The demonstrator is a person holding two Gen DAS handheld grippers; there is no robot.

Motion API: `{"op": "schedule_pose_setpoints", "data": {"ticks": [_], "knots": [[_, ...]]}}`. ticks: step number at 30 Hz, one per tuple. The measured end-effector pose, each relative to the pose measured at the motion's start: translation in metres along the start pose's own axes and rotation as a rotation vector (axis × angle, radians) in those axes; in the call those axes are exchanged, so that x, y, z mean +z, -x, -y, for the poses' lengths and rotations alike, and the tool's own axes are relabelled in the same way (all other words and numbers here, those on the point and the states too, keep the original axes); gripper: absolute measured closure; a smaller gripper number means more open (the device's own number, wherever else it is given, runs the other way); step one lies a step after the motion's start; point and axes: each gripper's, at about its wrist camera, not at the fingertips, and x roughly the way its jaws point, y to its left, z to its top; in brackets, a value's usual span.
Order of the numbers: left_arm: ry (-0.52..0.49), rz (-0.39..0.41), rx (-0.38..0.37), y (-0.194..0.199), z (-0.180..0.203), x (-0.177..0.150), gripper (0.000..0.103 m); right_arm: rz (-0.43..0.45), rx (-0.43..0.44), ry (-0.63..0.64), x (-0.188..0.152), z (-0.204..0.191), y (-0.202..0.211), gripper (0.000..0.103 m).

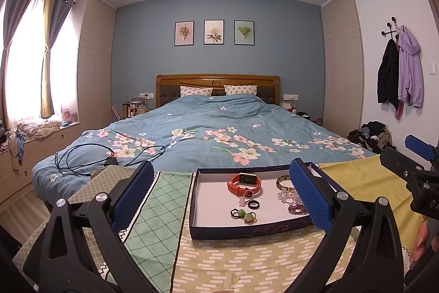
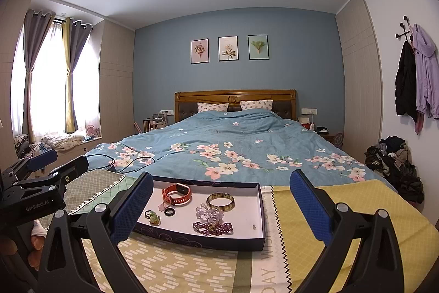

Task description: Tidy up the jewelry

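Cloth, card and glossy trinkets
Matt card tray point(image 2: 262, 213) on patterned cloth point(image 2: 192, 268); glossy bangle point(image 2: 220, 201); rubbery orange watch point(image 2: 177, 194); textured blue pads point(image 2: 310, 208).

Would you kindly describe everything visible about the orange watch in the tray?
The orange watch is a slim fitness-style band with a dark rectangular screen and what looks like a rubbery strap, holes showing along one end. It rests in the far left part of the shallow white-floored tray, strap curled into a loop, screen tilted upward. A small pale charm lies against its near side; whether they touch is unclear. Neither gripper touches it.
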Motion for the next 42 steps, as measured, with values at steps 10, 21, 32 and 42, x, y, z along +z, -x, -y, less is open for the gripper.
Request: {"op": "schedule_pose_setpoints", "data": {"ticks": [10,21,32,42], "knots": [[-0.002,0.000,0.001,-0.0006,0.0006,0.0001,0.006,-0.003,0.002,-0.002,0.0008,-0.0014,-0.0003,0.007],[-0.002,-0.001,0.000,-0.0008,0.0005,0.0001,0.006,-0.007,0.003,-0.003,0.0018,-0.0030,-0.0020,0.007],[-0.002,-0.004,-0.001,-0.0012,0.0013,-0.0019,0.006,-0.011,0.003,-0.003,0.0015,-0.0035,-0.0035,0.007],[-0.006,-0.028,0.004,-0.0047,-0.0002,-0.0076,0.006,-0.022,0.002,0.000,-0.0016,-0.0029,-0.0051,0.007]]}}
